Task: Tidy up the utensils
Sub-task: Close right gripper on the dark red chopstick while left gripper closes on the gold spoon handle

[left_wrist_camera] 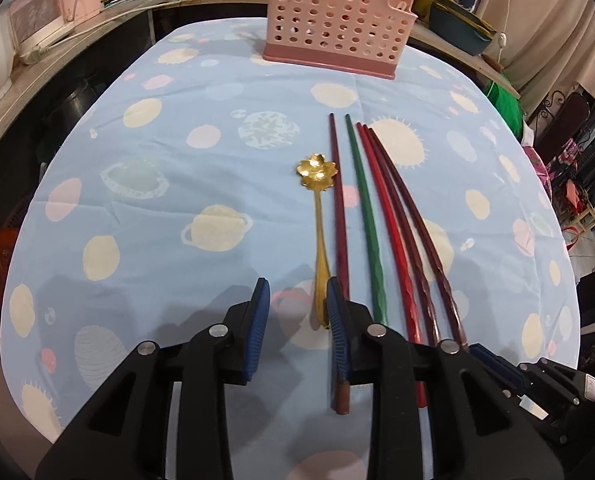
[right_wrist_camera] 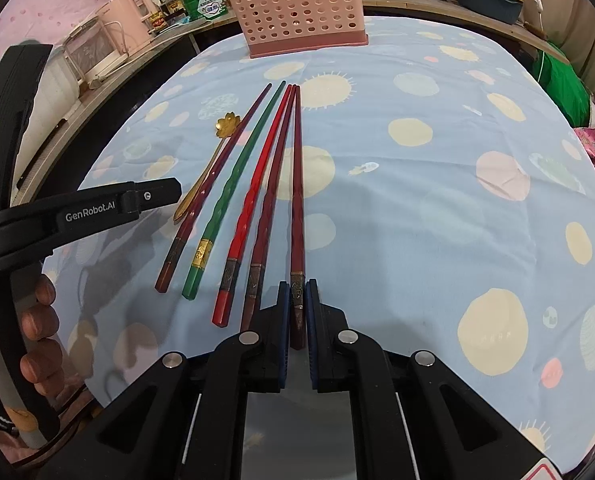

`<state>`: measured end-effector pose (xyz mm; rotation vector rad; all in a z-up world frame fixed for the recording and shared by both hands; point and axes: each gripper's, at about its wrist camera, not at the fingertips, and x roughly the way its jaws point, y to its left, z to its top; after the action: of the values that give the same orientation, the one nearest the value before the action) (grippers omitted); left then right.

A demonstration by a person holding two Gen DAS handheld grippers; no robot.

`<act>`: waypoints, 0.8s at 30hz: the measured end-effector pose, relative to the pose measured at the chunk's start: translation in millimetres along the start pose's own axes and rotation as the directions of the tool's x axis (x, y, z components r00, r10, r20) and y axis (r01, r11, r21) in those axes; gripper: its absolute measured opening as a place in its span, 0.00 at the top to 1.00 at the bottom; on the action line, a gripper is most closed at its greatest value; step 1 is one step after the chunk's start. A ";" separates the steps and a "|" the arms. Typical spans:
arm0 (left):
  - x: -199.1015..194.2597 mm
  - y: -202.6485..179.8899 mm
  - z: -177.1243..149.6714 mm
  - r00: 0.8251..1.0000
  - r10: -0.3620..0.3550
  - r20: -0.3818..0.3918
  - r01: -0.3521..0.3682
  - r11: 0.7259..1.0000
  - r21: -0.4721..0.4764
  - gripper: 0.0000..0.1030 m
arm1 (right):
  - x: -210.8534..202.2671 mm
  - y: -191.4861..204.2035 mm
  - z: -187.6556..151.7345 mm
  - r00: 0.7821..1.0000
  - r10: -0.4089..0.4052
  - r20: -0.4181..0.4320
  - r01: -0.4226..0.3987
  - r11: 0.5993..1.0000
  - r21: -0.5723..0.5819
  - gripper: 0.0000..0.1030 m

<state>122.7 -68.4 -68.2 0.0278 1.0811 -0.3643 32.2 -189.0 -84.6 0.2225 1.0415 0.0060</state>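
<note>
Blue tablecloth [left_wrist_camera: 157, 208] with suns and planets; cluttered shelves behind. Pink basket [left_wrist_camera: 333, 20] at far edge. Gold spoon [left_wrist_camera: 319, 216] beside five chopsticks [right_wrist_camera: 253, 184]. Left gripper [left_wrist_camera: 297, 312] spread over spoon handle. Only right view: right gripper [right_wrist_camera: 297, 312] pinching dark red chopstick [right_wrist_camera: 297, 208].
</note>
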 end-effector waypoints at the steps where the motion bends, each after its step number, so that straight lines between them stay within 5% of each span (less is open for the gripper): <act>1: 2.4 -1.1 -0.5 1.000 -0.003 -0.009 0.003 1.000 0.001 0.73 | -0.1 -0.4 -0.4 1.000 0.001 0.000 -0.001 1.000 0.001 0.93; 9: 7.6 -7.2 -8.4 1.000 0.023 -0.021 -0.022 0.999 0.045 0.74 | 0.0 -1.6 -0.8 1.000 0.004 0.000 -0.004 1.000 0.003 0.93; 14: 7.7 0.2 -7.1 0.999 0.034 -0.021 -0.033 0.999 0.030 0.90 | -0.1 -1.4 -1.0 1.000 0.007 0.001 -0.007 1.000 0.007 0.93; 24: -1.3 5.4 -7.1 1.000 -0.003 -0.012 0.003 1.000 0.023 0.99 | -2.9 -2.0 -1.7 1.000 0.007 0.007 -0.007 1.000 0.012 0.93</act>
<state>117.8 -61.6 -71.3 0.0491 1.0894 -0.3796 29.1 -191.0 -83.3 0.2366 1.0346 0.0052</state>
